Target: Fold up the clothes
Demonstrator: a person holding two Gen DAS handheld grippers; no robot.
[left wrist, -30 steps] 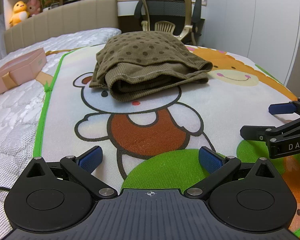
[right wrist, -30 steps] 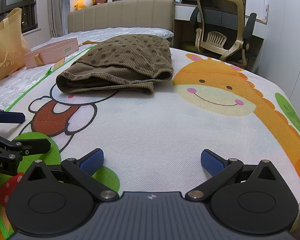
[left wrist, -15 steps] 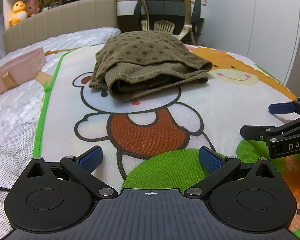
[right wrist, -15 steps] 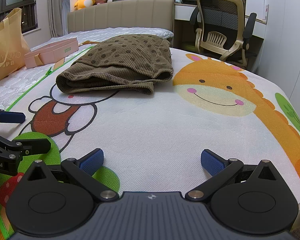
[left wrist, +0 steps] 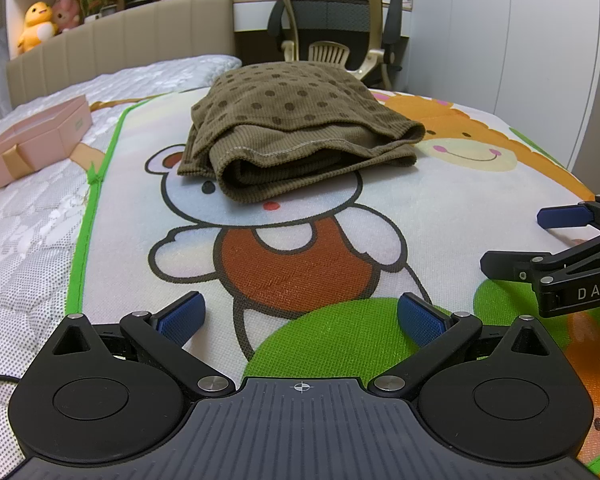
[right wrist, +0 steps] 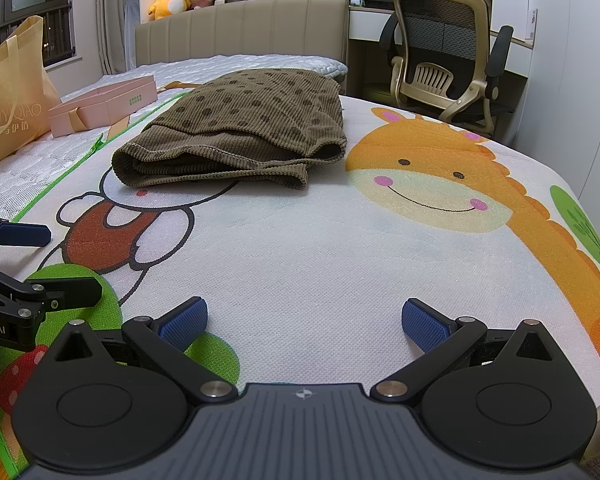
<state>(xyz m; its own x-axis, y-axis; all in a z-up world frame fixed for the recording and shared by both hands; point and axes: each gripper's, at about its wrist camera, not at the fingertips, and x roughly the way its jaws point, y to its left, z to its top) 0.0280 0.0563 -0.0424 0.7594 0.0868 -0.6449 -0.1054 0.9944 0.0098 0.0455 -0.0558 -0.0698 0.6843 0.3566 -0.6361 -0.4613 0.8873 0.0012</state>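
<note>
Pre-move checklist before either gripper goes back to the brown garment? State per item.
1. Left gripper open, nothing in it: ok.
2. Right gripper open, nothing in it: ok.
3. Garment folded into a compact stack on the mat: ok, though the near hems look loose and uneven.
4. Both grippers apart from the garment, bare mat between: ok.
5. Grippers apart from each other, side by side: ok.
6. Pink box off the mat, apart from the garment: ok.
7. Garment's far edge lying flat: cannot tell, hidden behind the stack.
</note>
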